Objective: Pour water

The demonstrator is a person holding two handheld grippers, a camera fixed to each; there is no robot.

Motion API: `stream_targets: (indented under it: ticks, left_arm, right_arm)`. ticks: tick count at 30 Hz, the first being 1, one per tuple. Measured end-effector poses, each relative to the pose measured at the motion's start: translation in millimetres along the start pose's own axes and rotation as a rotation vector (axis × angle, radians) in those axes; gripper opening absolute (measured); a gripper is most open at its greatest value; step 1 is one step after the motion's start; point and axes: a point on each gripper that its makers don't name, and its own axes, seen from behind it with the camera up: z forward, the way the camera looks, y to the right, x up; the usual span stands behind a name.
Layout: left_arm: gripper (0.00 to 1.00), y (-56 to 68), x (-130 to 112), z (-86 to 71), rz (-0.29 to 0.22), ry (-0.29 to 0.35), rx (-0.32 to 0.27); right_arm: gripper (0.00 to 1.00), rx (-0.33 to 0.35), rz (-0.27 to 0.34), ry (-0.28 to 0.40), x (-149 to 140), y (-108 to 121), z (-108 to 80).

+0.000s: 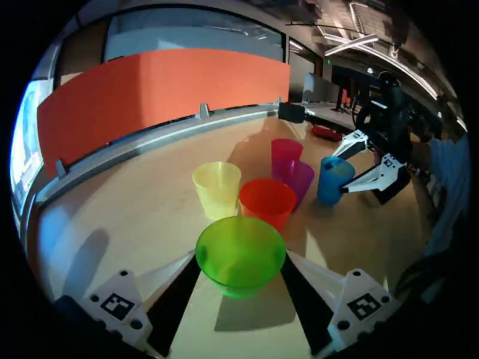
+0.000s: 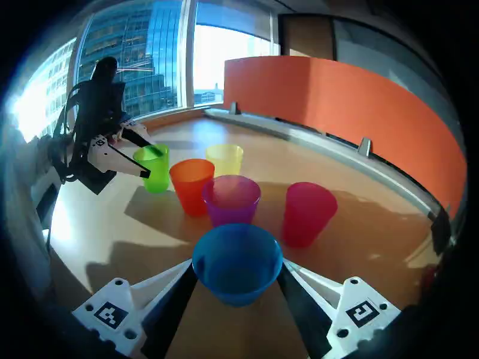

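- Plastic green cup (image 1: 239, 266) at six o'clock: we are clamping it mid-wall in the left gripper (image 1: 240, 256), judging it light, slippery.
- We are clamping the blue cup (image 2: 237, 272), also at six, with the right gripper (image 2: 237, 263).

The left gripper (image 1: 240, 261) reaches in from the bottom of the left gripper view, both fingers pressed against a green cup (image 1: 239, 236). The right gripper (image 2: 238, 272) enters from the bottom of the right gripper view, its fingers clamping a blue cup (image 2: 236, 254).
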Motion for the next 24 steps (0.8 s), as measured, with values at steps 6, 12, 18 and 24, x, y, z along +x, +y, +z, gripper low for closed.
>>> stream_targets:
  ticks: [6, 12, 18, 24]
  left_arm:
    - [0.87, 6.4, 18, -16.6, 0.006, 0.050, 0.009]
    - [0.87, 14.0, 42, -35.6, 0.029, 0.107, 0.024]
    - [0.87, 21.7, 69, -54.7, 0.044, 0.174, 0.036]
    - [0.87, 28.3, 91, -71.4, 0.054, 0.233, 0.045]
  right_arm:
    - [0.90, -0.012, 0.003, 0.050, 22, -1, -18.0]
    - [0.90, -0.019, 0.005, 0.112, 49, -5, -37.2]
    - [0.90, -0.032, -0.009, 0.178, 76, -8, -52.8]
    - [0.90, -0.030, -0.019, 0.246, 101, -14, -65.7]
